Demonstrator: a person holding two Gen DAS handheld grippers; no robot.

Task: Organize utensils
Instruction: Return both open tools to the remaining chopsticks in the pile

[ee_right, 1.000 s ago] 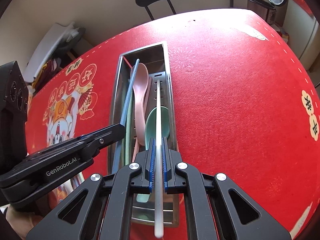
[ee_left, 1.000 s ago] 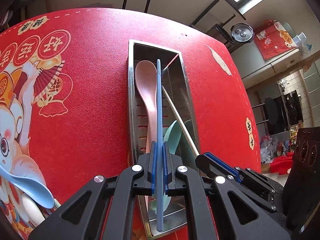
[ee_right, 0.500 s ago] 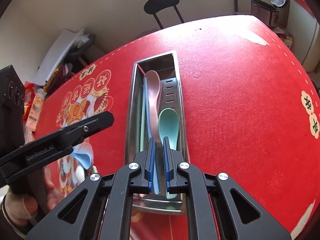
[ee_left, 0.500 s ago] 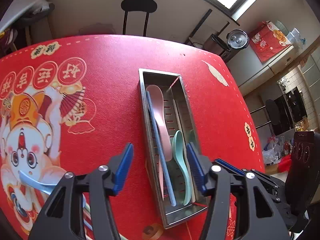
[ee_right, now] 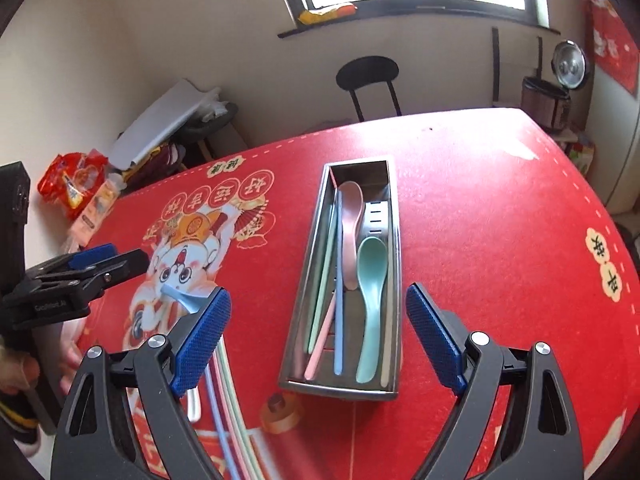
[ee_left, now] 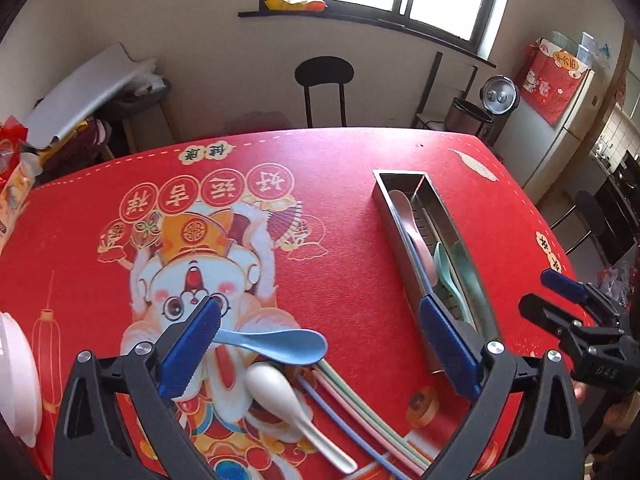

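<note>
White container edge (ee_left: pixel 16 372): peeking in at the far left of the left wrist view, sitting on the cloth.
Red tablecloth (ee_left: pixel 352 264): filling the middle of both views, its cartoon figure print lying left of centre.
Left gripper (ee_left: pixel 320 344): jaws spreading apart right now, nothing between the blue pads; it is hanging above the loose utensils in the lower half of its own view.
Blue spoon (ee_left: pixel 276 342): lying flat on the cloth at lower centre of the left wrist view, bowl pointing right, handle running under the left pad.
White spoon (ee_left: pixel 280 394): resting just below the blue spoon, bowl up, handle slanting toward the lower right.
Loose chopsticks (ee_left: pixel 360 412): blue, pink and green sticks lying side by side on the cloth, right beside the white spoon, running off the bottom edge.
Metal tray (ee_right: pixel 394 216): sitting at centre of the right wrist view, long axis running away from the camera.
Pink spoon (ee_right: pixel 350 220): lying in the tray, bowl toward the far end.
Teal spoon (ee_right: pixel 372 280): lying in the tray just right of the pink spoon, bowl up.
Tray chopsticks (ee_right: pixel 339 280): blue, green, pink and white sticks lying lengthwise among the spoons.
Right gripper (ee_right: pixel 318 344): jaws swinging apart, gripping nothing, hovering over the tray's near end.
Black chair (ee_right: pixel 368 76): standing beyond the table's far edge, upper centre.
</note>
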